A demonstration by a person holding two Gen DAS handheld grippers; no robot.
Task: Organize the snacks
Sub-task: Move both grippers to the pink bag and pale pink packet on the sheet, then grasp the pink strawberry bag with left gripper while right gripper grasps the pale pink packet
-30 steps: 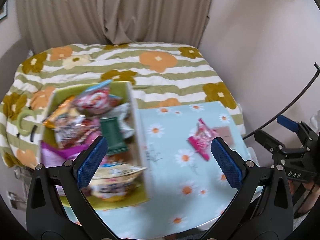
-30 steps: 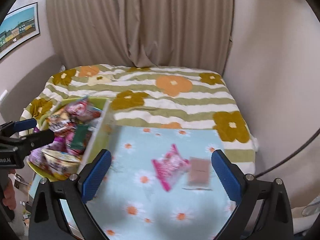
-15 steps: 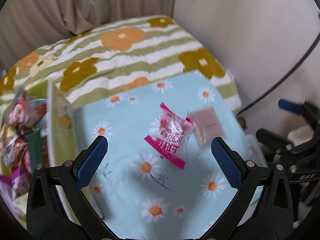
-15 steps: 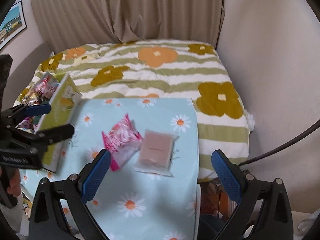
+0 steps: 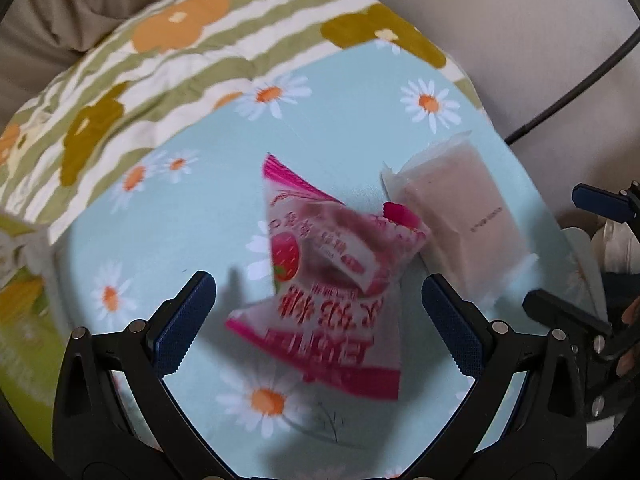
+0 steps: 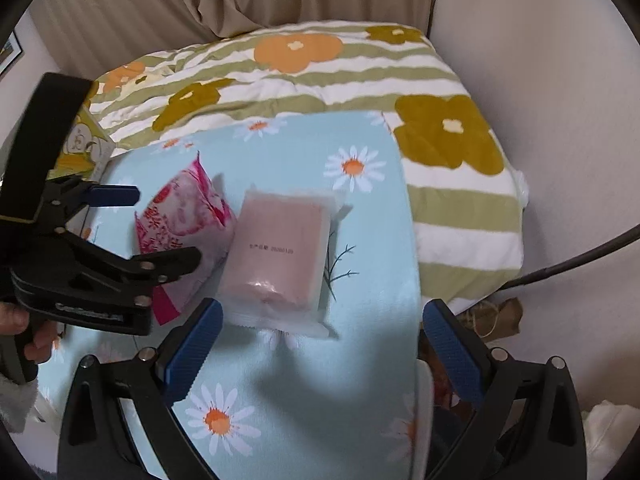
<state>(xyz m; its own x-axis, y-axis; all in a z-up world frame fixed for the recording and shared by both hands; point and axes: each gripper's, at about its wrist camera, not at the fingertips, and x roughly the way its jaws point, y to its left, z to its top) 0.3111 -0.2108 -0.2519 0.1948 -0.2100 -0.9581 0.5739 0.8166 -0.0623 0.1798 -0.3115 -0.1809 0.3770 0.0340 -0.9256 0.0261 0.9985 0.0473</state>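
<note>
Reaching step. Left gripper spread wide over pink packet on daisy cloth. Right gripper spread, near side of pale bar; packet and bar touching. Next: lower, pinch, carry left to box.

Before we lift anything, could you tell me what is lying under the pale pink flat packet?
The pale pink flat packet lies on the daisy-print cloth; its left edge meets the strawberry snack bag, though overlap is unclear. Whatever is beneath the packet's middle is covered.

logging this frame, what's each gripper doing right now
Left gripper: open, empty, around the pink snack packet.
Right gripper: open, empty, near the beige packet.
</note>
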